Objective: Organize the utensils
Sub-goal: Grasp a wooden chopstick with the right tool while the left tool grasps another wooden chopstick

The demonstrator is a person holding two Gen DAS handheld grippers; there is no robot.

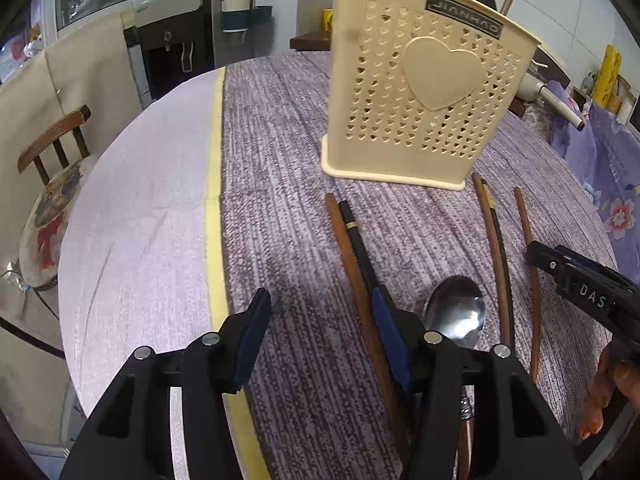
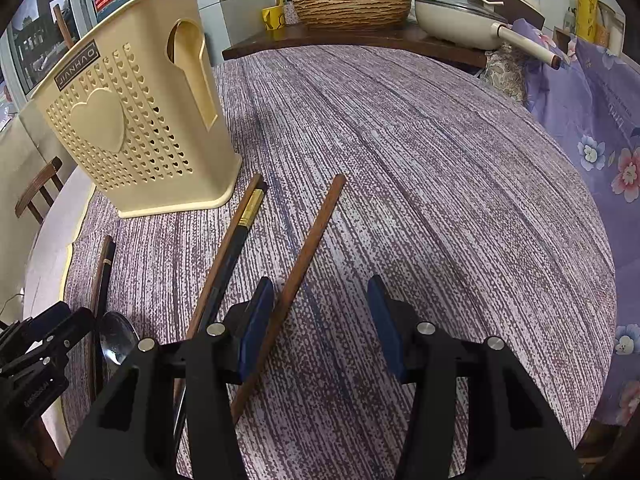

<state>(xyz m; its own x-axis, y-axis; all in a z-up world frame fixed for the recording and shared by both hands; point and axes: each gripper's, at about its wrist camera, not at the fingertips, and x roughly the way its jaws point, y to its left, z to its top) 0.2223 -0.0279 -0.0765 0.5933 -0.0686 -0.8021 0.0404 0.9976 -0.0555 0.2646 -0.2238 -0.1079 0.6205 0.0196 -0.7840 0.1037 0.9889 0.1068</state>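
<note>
Both tools stood open and empty: our left tool hovered over the near worktop, our right tool straddled a lone brown chopstick. The chopsticks and spoon lay flat, long axes running near to far, far ends pointing toward the upright cream holder, probably laid out for picking.

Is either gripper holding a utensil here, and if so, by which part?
Nothing is held. The left gripper and right gripper are both open above the chopsticks lying on the table.
</note>
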